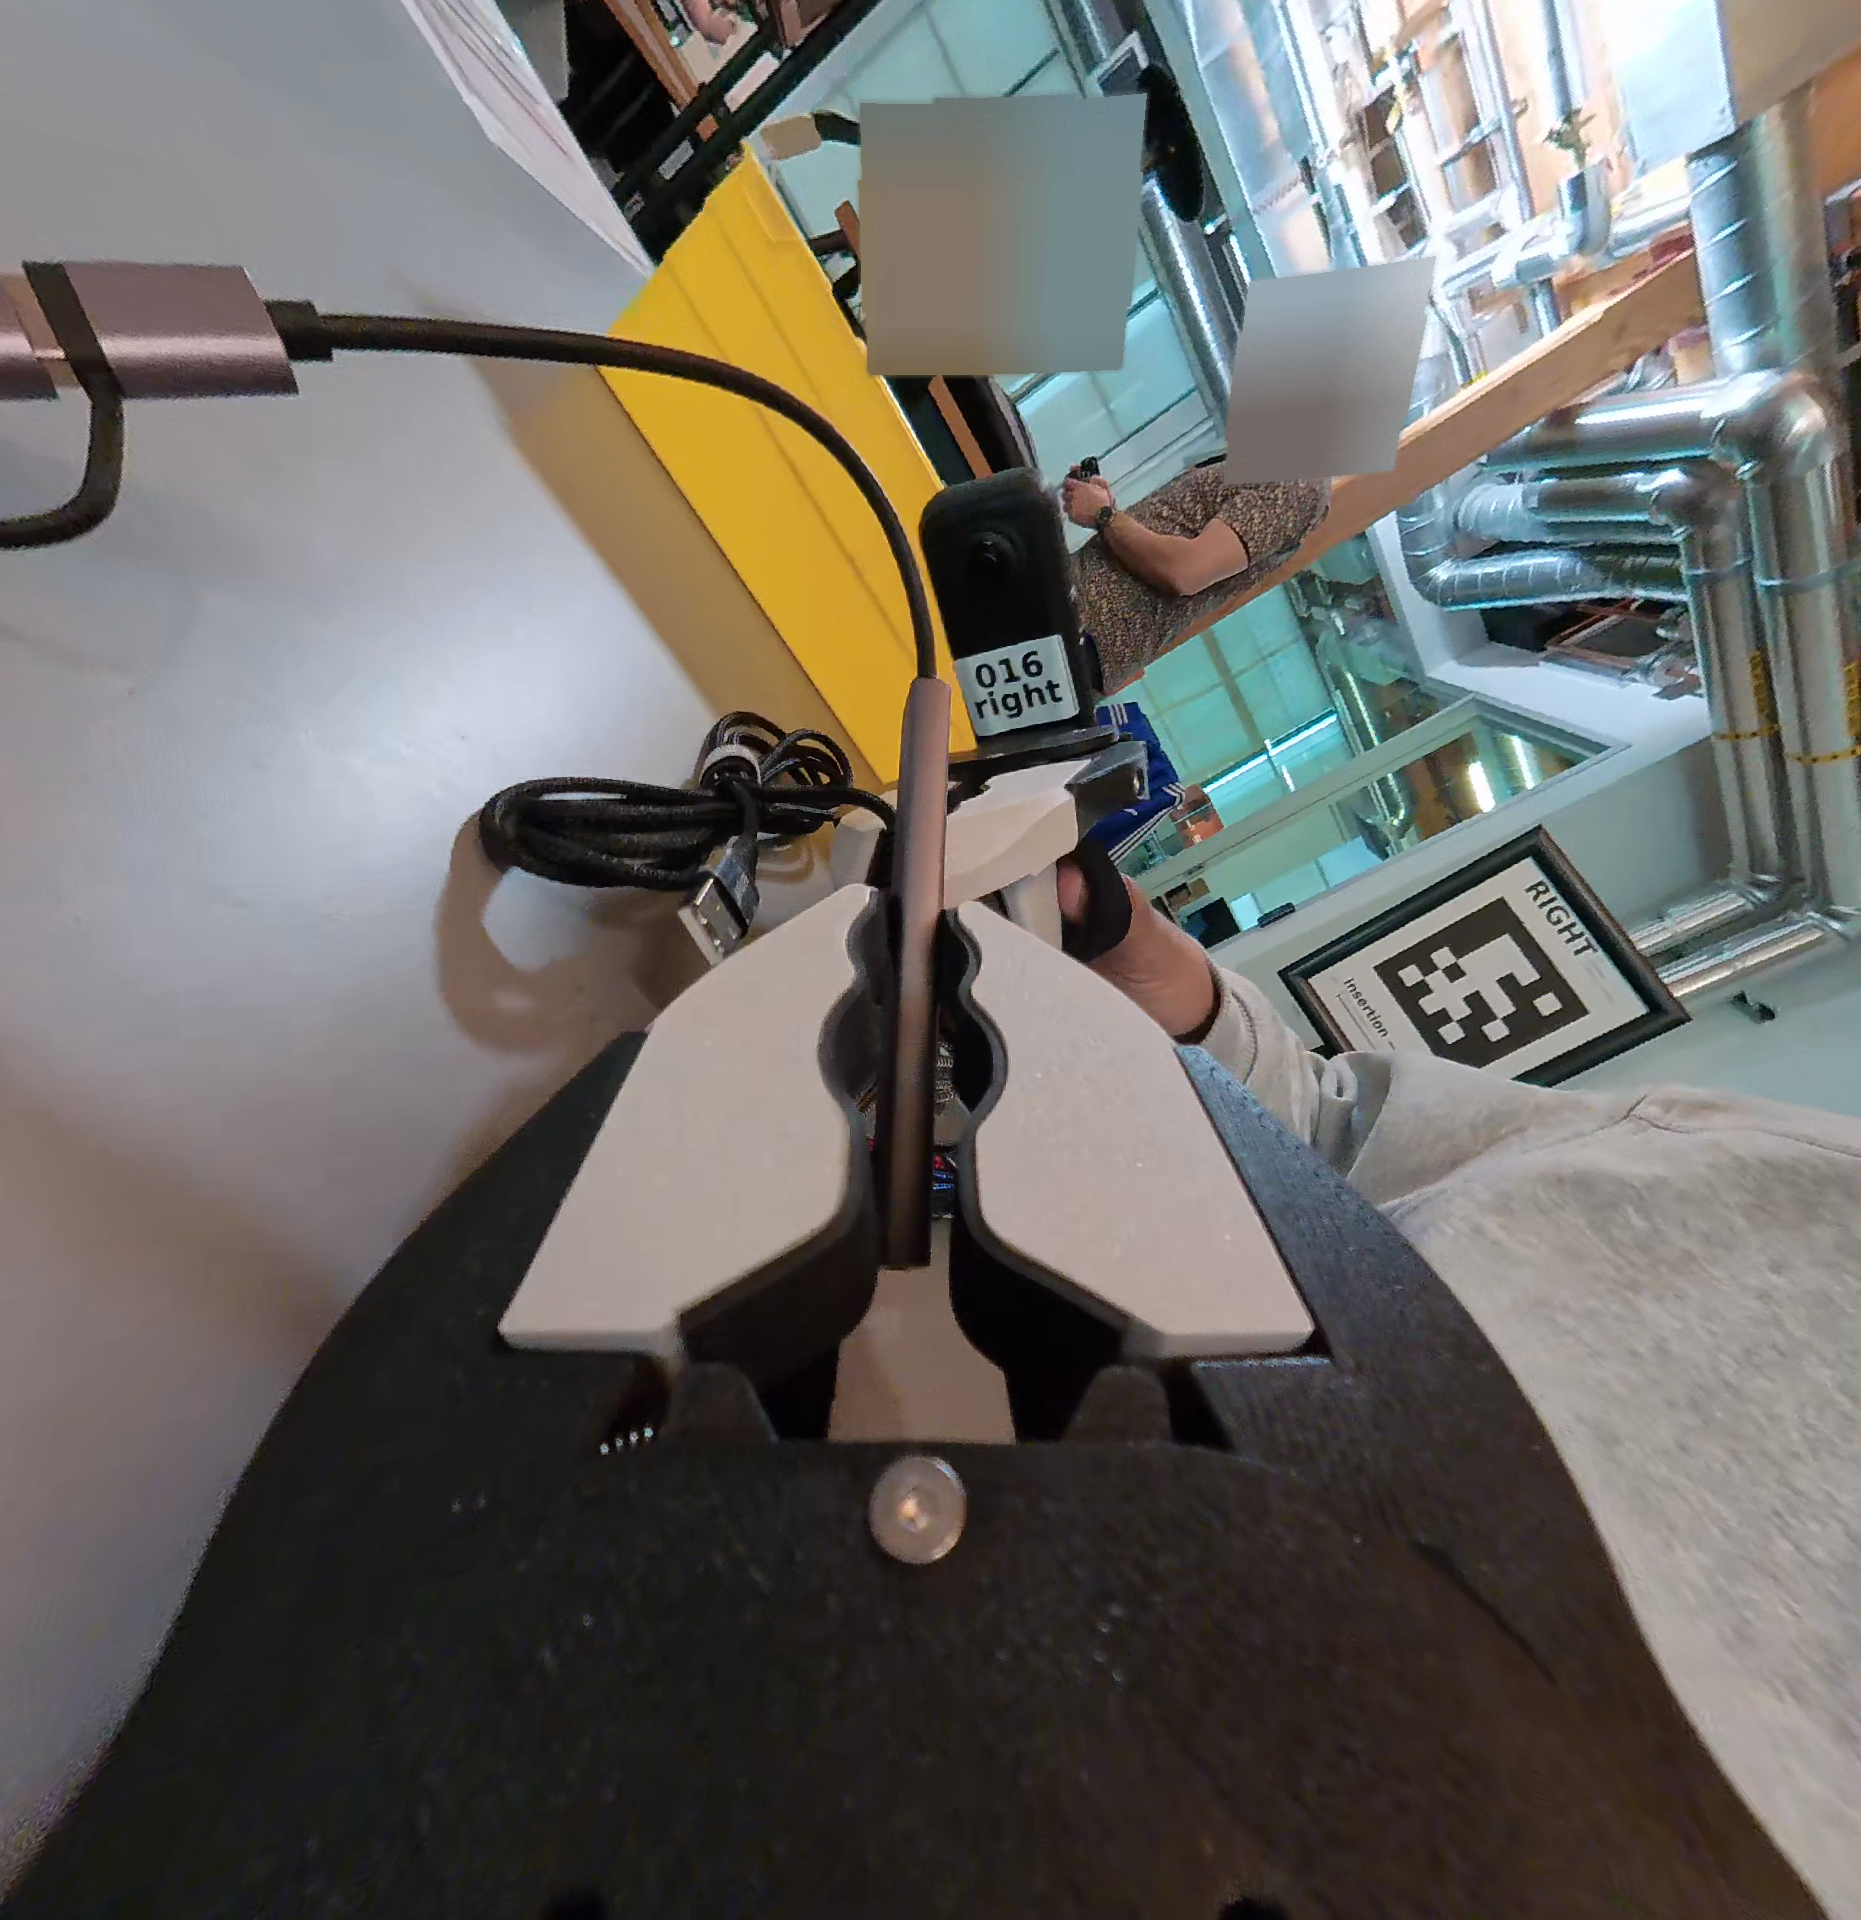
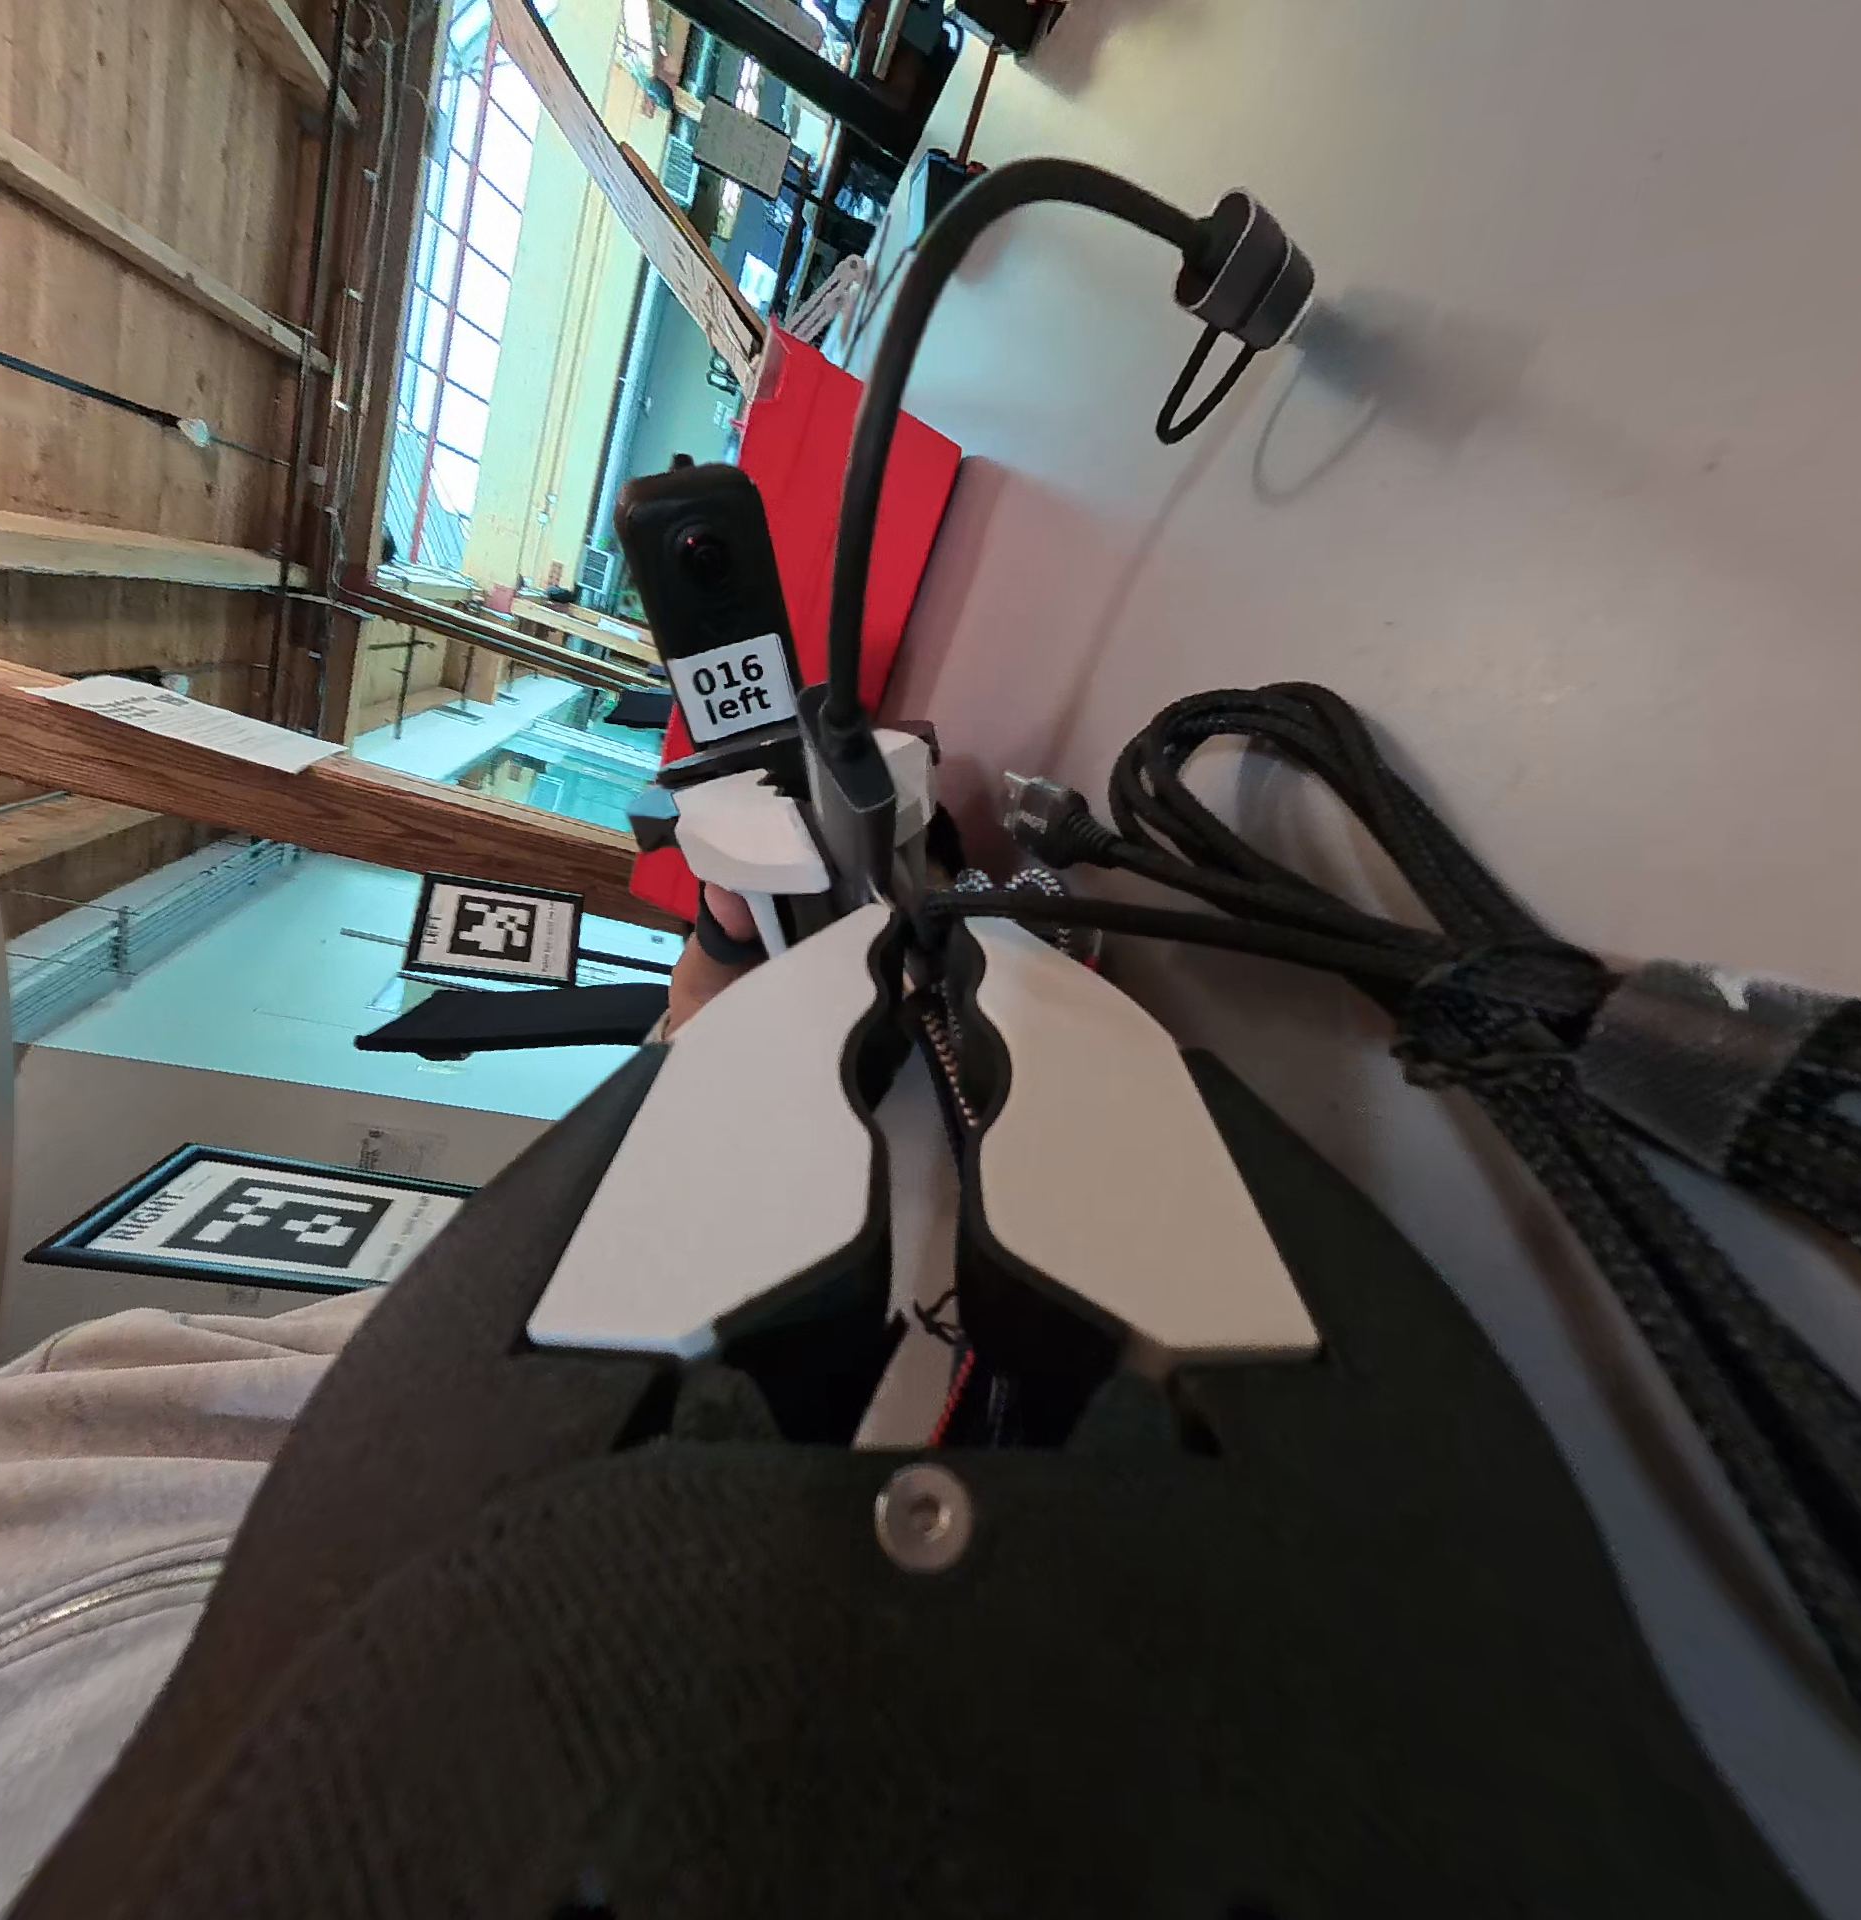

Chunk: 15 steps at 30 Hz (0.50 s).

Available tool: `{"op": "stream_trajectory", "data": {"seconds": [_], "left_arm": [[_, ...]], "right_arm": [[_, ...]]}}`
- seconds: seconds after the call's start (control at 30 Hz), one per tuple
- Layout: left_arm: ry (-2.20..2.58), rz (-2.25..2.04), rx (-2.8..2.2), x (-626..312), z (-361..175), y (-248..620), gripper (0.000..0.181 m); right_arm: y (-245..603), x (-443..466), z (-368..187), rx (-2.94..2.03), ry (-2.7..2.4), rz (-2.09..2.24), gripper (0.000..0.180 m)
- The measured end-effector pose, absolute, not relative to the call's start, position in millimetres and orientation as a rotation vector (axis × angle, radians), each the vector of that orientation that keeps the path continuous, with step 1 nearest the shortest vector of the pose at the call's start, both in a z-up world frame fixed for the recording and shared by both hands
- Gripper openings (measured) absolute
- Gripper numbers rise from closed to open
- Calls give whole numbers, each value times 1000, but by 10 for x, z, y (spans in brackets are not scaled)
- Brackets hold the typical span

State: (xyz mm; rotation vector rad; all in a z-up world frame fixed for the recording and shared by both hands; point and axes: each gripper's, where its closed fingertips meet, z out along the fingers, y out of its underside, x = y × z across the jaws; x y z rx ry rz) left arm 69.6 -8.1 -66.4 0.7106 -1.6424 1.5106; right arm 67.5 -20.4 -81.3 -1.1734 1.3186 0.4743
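Plainly, the left gripper point(image 1: 913, 940) has its jaws pressed narrow on a slim dark adapter body point(image 1: 918, 997), a flat stiff slab standing edge-on between the white fingers point(image 1: 739, 1122). From its far end a short black lead point(image 1: 697, 374) arcs up toward ten o'clock and ends in a grey metal plug point(image 1: 167, 327) hanging over the pale tabletop point(image 1: 230, 831). That slab looks light and rigid, so the flat sides are the sound place to pinch it; the lead is springy and would swing the plug about if taken there instead. In the right wrist view, the right gripper point(image 2: 926, 940) is nearly closed on what seems to be a thin braided cable point(image 2: 1217, 930), though the nip is dark and crowded, so I cannot be sure which strand sits in it. Off toward three o'clock that cable joins a strapped black bundle point(image 2: 1528, 997) lying on the table; it is soft and limp, with a metal USB plug point(image 2: 1035, 805) just beyond the fingertips as its firmest grip. The two grippers sit tip to tip, very near. A yellow panel point(image 1: 760, 488) stands at twelve o'clock in the left view, a framed marker card point(image 1: 1477, 966) at three.
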Motion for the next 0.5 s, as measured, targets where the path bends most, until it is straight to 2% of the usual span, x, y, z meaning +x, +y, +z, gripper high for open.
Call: {"op": "stream_trajectory", "data": {"seconds": [0.33,0.5], "left_arm": [[-1867,1559,633,655,-701,-102,10],[-1756,1549,680,688,-680,-91,10]], "right_arm": [[-219,682,-811,-1060,1341,572,7],[-211,701,-773,-1032,1314,587,10]]}}
